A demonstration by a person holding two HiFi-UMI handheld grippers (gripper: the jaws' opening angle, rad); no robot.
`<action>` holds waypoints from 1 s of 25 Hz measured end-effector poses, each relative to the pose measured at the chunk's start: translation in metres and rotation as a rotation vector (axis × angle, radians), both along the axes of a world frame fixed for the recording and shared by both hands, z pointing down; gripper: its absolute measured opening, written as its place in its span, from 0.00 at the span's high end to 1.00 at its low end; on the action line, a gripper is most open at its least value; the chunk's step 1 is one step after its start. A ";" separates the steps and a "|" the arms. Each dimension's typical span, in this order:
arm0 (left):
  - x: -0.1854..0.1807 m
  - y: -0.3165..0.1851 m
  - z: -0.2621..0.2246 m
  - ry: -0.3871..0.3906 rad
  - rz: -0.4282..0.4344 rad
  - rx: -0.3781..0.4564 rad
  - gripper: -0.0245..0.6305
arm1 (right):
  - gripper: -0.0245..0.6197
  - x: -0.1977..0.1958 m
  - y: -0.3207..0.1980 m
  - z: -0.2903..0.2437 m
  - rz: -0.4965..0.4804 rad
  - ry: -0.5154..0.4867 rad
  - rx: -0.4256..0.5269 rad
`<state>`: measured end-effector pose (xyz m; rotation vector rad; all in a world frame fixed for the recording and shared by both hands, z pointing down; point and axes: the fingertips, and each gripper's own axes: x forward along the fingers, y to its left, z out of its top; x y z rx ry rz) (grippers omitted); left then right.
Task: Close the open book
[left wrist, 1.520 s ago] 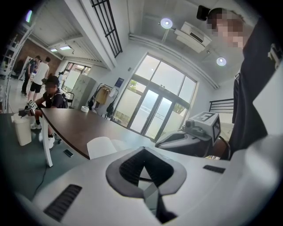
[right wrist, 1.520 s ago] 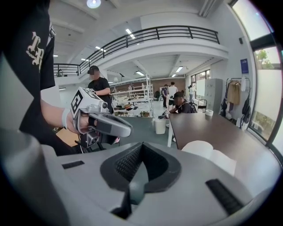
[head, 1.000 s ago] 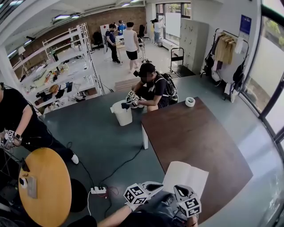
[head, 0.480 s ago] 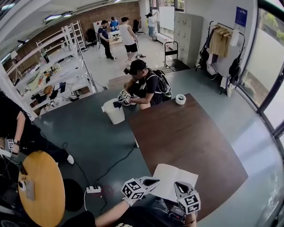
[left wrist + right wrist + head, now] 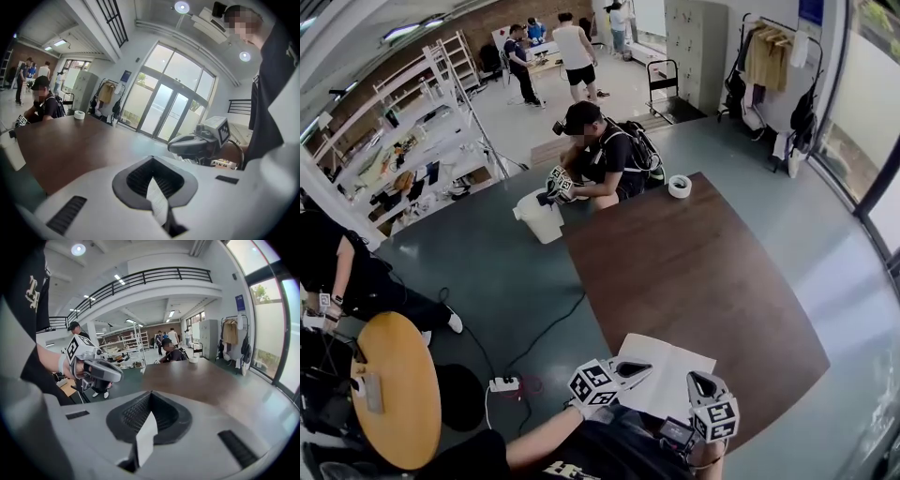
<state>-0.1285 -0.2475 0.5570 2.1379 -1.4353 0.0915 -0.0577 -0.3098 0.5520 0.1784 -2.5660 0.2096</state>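
Observation:
The open book [image 5: 667, 373] lies with white pages up at the near edge of the brown table [image 5: 703, 272]. My left gripper [image 5: 641, 367] sits at the book's left edge, and in the left gripper view its jaws [image 5: 154, 187] are shut on a thin printed page. My right gripper [image 5: 700, 382] is at the book's right near corner, its jaws [image 5: 147, 425] shut on a white sheet. Each gripper shows in the other's view: the right gripper [image 5: 192, 143] and the left gripper [image 5: 105, 372]. The pages' near edges are hidden by the grippers.
A roll of tape [image 5: 679, 186] lies at the table's far end, where a person [image 5: 600, 155] sits with grippers over a white bucket [image 5: 539, 217]. A round wooden table [image 5: 394, 389], a power strip [image 5: 503, 383] and its cable are on the floor to the left.
The head view has tipped, so the table sits lower in the picture. Both grippers have stayed at the book's near edge, with the left one now slightly further over the left page.

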 end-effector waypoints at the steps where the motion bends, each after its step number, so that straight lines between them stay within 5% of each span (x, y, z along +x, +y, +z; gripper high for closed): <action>1: -0.001 -0.001 0.002 0.000 -0.002 -0.004 0.96 | 0.98 0.002 -0.006 0.004 0.007 -0.001 -0.004; 9: -0.036 0.027 0.042 0.031 0.016 -0.049 0.96 | 0.98 -0.009 -0.016 0.012 0.097 0.046 0.011; 25: -0.110 0.067 0.163 0.131 -0.013 -0.189 0.96 | 0.98 -0.051 0.055 -0.002 0.139 0.158 0.071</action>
